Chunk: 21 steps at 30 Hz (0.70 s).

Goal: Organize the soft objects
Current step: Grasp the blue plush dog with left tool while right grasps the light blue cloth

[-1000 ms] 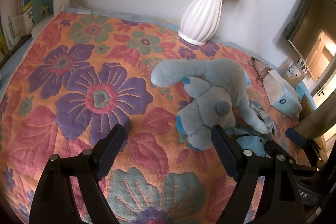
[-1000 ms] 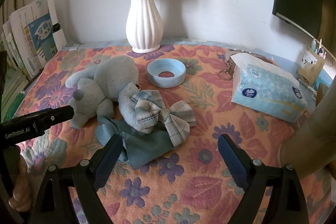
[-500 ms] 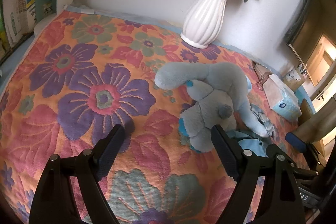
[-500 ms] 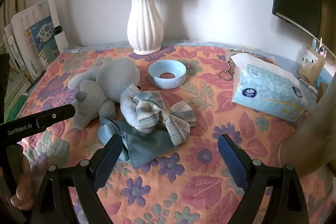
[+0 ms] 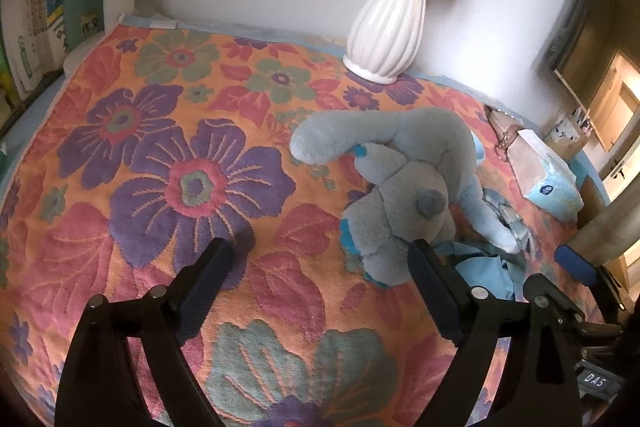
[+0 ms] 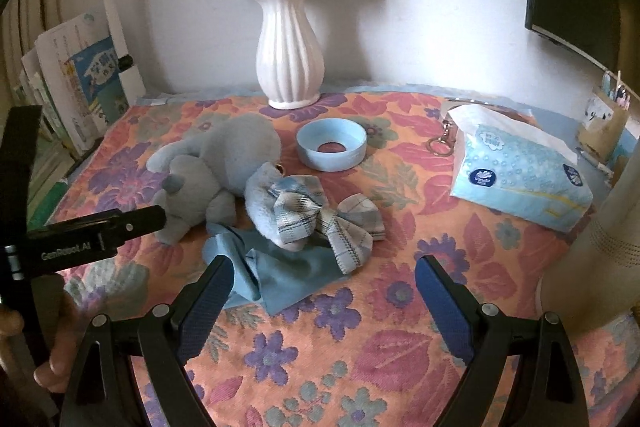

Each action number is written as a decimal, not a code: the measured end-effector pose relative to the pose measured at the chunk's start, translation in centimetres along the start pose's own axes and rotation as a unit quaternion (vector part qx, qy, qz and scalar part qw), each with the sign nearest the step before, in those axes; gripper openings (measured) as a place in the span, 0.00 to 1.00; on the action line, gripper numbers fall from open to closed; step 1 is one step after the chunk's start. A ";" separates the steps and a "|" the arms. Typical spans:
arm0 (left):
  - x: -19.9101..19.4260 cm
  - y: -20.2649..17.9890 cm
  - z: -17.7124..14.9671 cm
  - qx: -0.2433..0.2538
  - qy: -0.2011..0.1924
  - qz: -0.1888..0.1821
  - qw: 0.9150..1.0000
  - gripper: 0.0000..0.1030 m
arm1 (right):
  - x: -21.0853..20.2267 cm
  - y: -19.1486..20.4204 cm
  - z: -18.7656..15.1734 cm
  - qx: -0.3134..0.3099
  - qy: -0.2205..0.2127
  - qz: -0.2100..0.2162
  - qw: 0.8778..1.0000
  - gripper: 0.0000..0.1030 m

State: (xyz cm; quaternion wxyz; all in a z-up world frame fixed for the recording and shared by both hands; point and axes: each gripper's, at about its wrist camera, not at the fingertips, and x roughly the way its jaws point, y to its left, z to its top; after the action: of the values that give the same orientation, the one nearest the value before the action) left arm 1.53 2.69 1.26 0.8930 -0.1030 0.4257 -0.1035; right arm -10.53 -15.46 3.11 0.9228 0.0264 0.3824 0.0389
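Observation:
A grey-blue plush elephant [image 5: 404, 183] lies on the floral cloth; it also shows in the right wrist view [image 6: 224, 163]. A plaid bow [image 6: 324, 219] rests against it, over a plain blue cloth [image 6: 280, 267]. My left gripper [image 5: 320, 271] is open and empty, with its right finger close to the plush's lower edge. My right gripper [image 6: 324, 287] is open and empty, just in front of the blue cloth. The left gripper's body shows at the left of the right wrist view.
A white ribbed vase [image 6: 288, 55] with flowers stands at the back by the wall. A blue ring-shaped dish [image 6: 331, 145], a keyring [image 6: 438, 143] and a tissue pack [image 6: 520, 171] lie to the right. Books [image 6: 76, 87] stand at the left edge.
Both grippers have drawn back and up a little, so the plush and cloths sit slightly farther off. Both stay open. No object has moved.

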 end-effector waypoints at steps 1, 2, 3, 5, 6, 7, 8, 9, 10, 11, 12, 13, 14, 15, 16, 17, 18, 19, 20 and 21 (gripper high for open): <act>0.0 0.0 0.0 0.000 0.001 0.000 1.000 0.86 | -0.1 0.0 0.0 -0.001 0.000 0.009 1.000 0.89; -0.1 -0.1 0.0 0.001 0.002 -0.001 1.000 0.86 | 0.0 0.0 0.0 -0.002 0.001 0.016 1.000 0.89; -0.1 -0.1 0.0 0.003 0.004 -0.003 1.000 0.86 | 0.0 0.1 0.0 -0.003 0.005 0.023 1.000 0.89; -0.6 -0.1 0.0 0.004 0.007 -0.014 1.000 0.86 | 0.5 0.1 0.0 -0.004 0.027 0.041 0.999 0.89; -1.1 -0.1 -0.1 0.002 0.011 -0.025 1.000 0.86 | 0.8 0.0 0.0 0.000 0.041 0.061 0.997 0.89; -1.7 -0.1 0.0 0.004 0.016 -0.036 0.999 0.86 | 0.9 -0.1 0.0 0.006 0.051 0.079 0.996 0.89; -2.2 -0.2 0.1 0.010 0.019 -0.047 0.999 0.86 | 1.2 -0.4 -0.1 0.017 0.068 0.105 0.992 0.89; -2.7 -0.3 0.5 0.016 0.021 -0.057 0.998 0.86 | 1.5 -0.6 -0.1 0.026 0.080 0.118 0.990 0.89; -2.9 -0.5 1.0 0.019 0.023 -0.062 0.998 0.86 | 2.2 -1.1 -0.1 0.049 0.099 0.138 0.984 0.89; -3.0 -0.7 1.4 0.020 0.024 -0.065 0.997 0.86 | 2.7 -1.3 -0.1 0.063 0.107 0.148 0.981 0.89; -2.8 -0.9 2.1 0.022 0.026 -0.068 0.997 0.86 | 3.2 -1.7 0.2 0.084 0.109 0.157 0.978 0.89; -2.2 -1.1 2.7 0.026 0.032 -0.068 0.997 0.86 | 3.4 -1.7 0.5 0.093 0.106 0.157 0.977 0.89; -1.1 -1.5 3.4 0.032 0.045 -0.060 0.997 0.86 | 3.8 -1.7 0.8 0.099 0.110 0.157 0.977 0.89; -0.5 -1.7 3.6 0.034 0.050 -0.053 0.997 0.86 | 4.2 -1.5 1.2 0.105 0.116 0.153 0.976 0.89; 0.5 -2.2 3.9 0.038 0.055 -0.050 0.996 0.86 | 4.8 -1.1 1.5 0.108 0.122 0.142 0.976 0.89; 1.2 -2.7 4.1 0.043 0.061 -0.053 0.996 0.85 | 5.0 -0.7 1.8 0.105 0.121 0.132 0.978 0.89; 1.8 -3.2 4.1 0.049 0.065 -0.055 0.995 0.85 | 5.2 -0.1 1.9 0.097 0.113 0.125 0.981 0.89; 2.2 -3.8 4.1 0.060 0.066 -0.054 0.995 0.85 | 5.5 0.3 2.0 0.091 0.109 0.120 0.983 0.89; 2.7 -4.6 4.1 0.074 0.061 -0.047 0.994 0.83 | 5.7 0.7 2.0 0.084 0.106 0.112 0.984 0.86; 3.0 -5.0 4.0 0.081 0.058 -0.043 0.994 0.71 | 5.8 1.1 2.0 0.075 0.099 0.100 0.987 0.81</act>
State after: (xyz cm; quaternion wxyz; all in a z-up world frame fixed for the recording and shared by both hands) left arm 6.00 -2.58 2.88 0.8669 -0.0419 0.4622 -0.1818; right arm -5.05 -13.90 0.56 0.8671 0.1297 0.4695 0.1041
